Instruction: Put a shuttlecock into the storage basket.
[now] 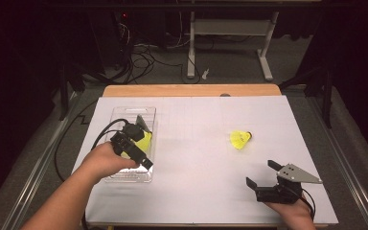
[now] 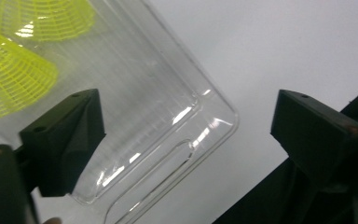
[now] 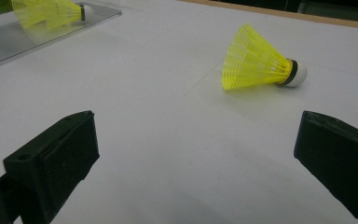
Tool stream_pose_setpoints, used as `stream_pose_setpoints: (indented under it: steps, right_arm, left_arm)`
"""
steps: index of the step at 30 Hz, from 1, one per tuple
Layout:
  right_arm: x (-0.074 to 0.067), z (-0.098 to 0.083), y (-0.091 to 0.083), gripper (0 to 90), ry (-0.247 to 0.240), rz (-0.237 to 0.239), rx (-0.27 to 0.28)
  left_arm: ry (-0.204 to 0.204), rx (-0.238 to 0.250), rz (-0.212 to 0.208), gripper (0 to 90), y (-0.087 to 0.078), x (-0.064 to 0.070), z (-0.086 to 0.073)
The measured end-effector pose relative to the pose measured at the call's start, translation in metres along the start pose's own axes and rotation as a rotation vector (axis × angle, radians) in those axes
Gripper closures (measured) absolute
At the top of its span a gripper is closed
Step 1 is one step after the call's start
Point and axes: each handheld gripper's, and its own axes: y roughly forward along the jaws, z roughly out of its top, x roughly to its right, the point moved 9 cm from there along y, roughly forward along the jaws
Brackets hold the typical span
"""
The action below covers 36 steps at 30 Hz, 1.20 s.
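Both jaws of the left gripper (image 1: 133, 143) stand wide apart with nothing between them, above the one clear plastic tray (image 2: 135, 116), where two yellow shuttlecocks (image 2: 14, 74) lie. Right gripper (image 1: 263, 179) jaws also gape, empty, low over the white table (image 1: 196, 158). One more shuttlecock (image 3: 261, 60) lies on its side well ahead of them. Three shuttlecocks in all.
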Motion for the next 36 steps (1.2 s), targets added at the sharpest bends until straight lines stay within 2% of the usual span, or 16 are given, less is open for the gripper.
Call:
stream_pose_setpoints:
  steps: [4, 7, 15, 24, 29, 36]
  right_arm:
    - [-0.001, 0.001, 0.001, 0.5, -0.008, 0.002, 0.000]
    - [-0.001, 0.001, 0.001, 0.5, -0.010, 0.004, 0.002]
    - [0.000, 0.001, 0.001, 0.5, 0.001, 0.005, 0.007]
    - [0.001, 0.004, 0.004, 0.5, -0.002, -0.010, 0.028]
    - [0.004, 0.007, 0.004, 0.5, 0.002, -0.046, 0.039]
    - [0.003, 0.011, 0.006, 0.5, 0.004, -0.051, 0.043]
  left_arm:
    - [0.021, -0.011, 0.011, 0.7, -0.001, 0.010, 0.007]
    - [0.045, 0.002, 0.010, 0.5, -0.003, 0.019, 0.014]
    - [0.095, -0.007, 0.008, 0.5, 0.003, 0.039, 0.031]
    - [0.114, -0.006, -0.009, 0.5, 0.013, 0.041, 0.039]
    - [0.128, -0.021, -0.017, 0.5, 0.020, 0.040, 0.037]
    - [0.137, -0.011, -0.041, 0.5, 0.024, 0.042, 0.038]
